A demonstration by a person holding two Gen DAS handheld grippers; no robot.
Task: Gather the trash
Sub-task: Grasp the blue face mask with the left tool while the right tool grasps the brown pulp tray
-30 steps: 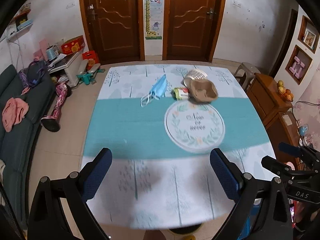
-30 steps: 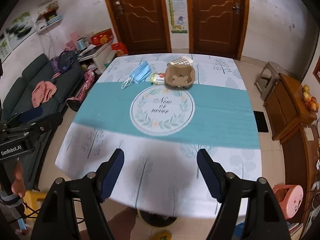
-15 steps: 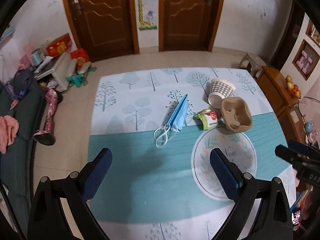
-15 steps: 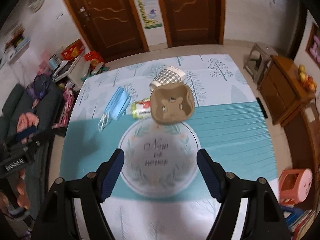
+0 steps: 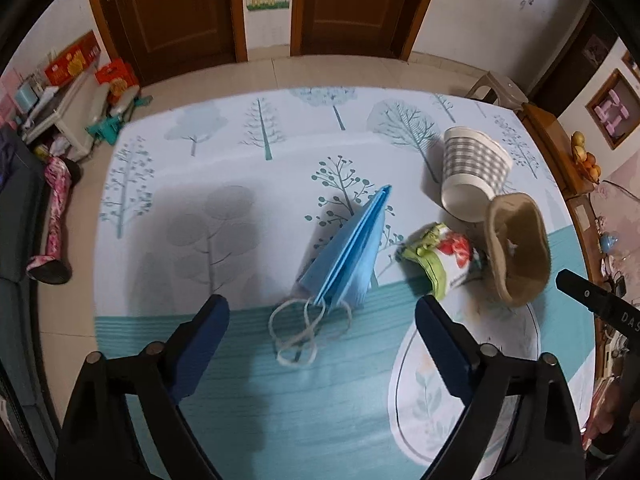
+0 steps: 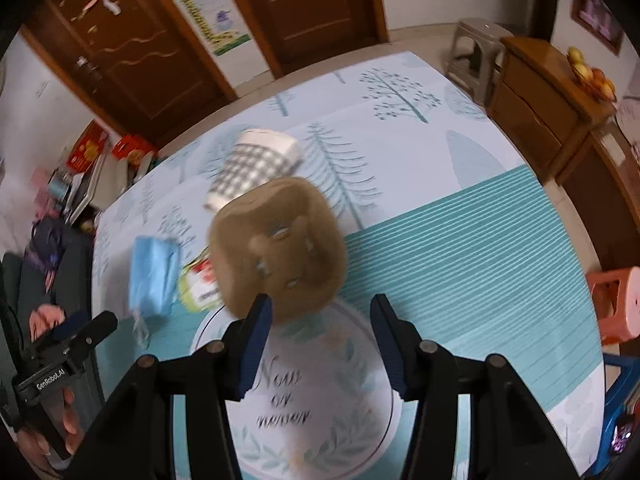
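cup carrier (image 6: pixel 278 248): motion-blurred, hides part of the snack wrapper (image 6: pixel 198 280)
face mask (image 6: pixel 152 276): blurred
worktop (image 5: pixel 240 380): near edge cut off

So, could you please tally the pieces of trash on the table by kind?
Blue face mask: 1
Checked paper cup: 1
Brown pulp cup carrier: 1
Green-and-red snack wrapper: 1
Total: 4

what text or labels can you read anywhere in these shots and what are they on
"GenRobot.AI": on the body of the left tongs, seen in the right wrist view.
"DAS": cut off at the frame edge, on the body of the right tongs.
"Now", "or": in the round emblem on the tablecloth; the bottom word is too blurred to read.
Snack wrapper: print too small.
Red boxes by the wall: print unreadable.
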